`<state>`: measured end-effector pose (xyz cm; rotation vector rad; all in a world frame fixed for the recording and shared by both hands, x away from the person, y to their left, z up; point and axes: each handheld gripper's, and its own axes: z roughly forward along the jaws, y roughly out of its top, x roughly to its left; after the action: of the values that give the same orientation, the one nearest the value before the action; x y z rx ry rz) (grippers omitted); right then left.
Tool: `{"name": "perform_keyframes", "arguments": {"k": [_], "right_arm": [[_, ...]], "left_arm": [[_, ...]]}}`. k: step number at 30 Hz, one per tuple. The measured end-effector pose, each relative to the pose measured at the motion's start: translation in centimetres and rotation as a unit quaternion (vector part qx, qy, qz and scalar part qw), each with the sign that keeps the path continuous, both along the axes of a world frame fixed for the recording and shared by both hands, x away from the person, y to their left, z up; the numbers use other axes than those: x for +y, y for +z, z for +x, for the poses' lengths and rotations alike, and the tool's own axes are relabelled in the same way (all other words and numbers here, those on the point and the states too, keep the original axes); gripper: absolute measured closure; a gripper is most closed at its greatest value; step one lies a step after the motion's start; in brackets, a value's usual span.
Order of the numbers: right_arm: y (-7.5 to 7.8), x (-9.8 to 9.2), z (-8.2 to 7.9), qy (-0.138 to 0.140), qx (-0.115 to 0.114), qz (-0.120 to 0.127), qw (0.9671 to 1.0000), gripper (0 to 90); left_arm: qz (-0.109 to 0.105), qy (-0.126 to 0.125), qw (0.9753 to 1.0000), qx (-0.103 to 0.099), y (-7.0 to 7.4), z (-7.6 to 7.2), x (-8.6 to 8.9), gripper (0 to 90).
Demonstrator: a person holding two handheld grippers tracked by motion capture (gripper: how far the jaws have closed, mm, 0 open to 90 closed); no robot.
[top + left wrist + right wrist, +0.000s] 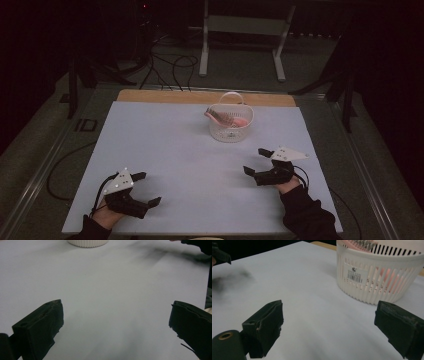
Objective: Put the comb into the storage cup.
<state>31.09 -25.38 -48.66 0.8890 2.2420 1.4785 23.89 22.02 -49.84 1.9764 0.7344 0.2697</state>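
white basket [230, 122] near table's far edge; left gripper [148, 189] and right gripper [256, 161] near front corners, jaws wide, empty.

1 overhead view, 2 low jaw-level views, all sharing basket [229, 125].

The left gripper [143, 189] sits near the worktop's front-left corner, jaws wide apart. The right gripper [256, 161] sits toward the right edge, jaws equally spread.

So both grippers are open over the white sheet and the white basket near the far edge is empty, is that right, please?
Not quite: the basket is not empty; the high view shows pink items and a comb-like thing inside. Both the left gripper and the right gripper are open over the white sheet.
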Motion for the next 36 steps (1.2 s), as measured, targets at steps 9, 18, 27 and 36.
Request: {"name": "perform_keyframes", "arguments": {"k": [9,18,27,36], "right_arm": [[-0.8,-0.9,-1.1,0.0,0.008,-0.019,0.9998,8.5],[-1.4,-2.1,-2.1,-0.013,0.011,-0.024,0.9996,8.9],[-2.0,-3.3,-3.2,-0.035,0.022,-0.035,0.9985,8.9],[-2.3,-4.1,-3.7,-0.056,0.032,-0.034,0.9974,8.9]], "left_arm": [[0.002,-0.001,1.0,0.0,-0.1,0.0,0.0,0.4],[0.0,0.0,1.0,0.0,-0.1,0.0,0.0,0.4],[0.003,-0.002,1.0,0.0,-0.1,0.0,-0.1,0.4],[0.004,-0.001,1.0,-0.001,-0.2,-0.1,-0.1,0.4]]}}
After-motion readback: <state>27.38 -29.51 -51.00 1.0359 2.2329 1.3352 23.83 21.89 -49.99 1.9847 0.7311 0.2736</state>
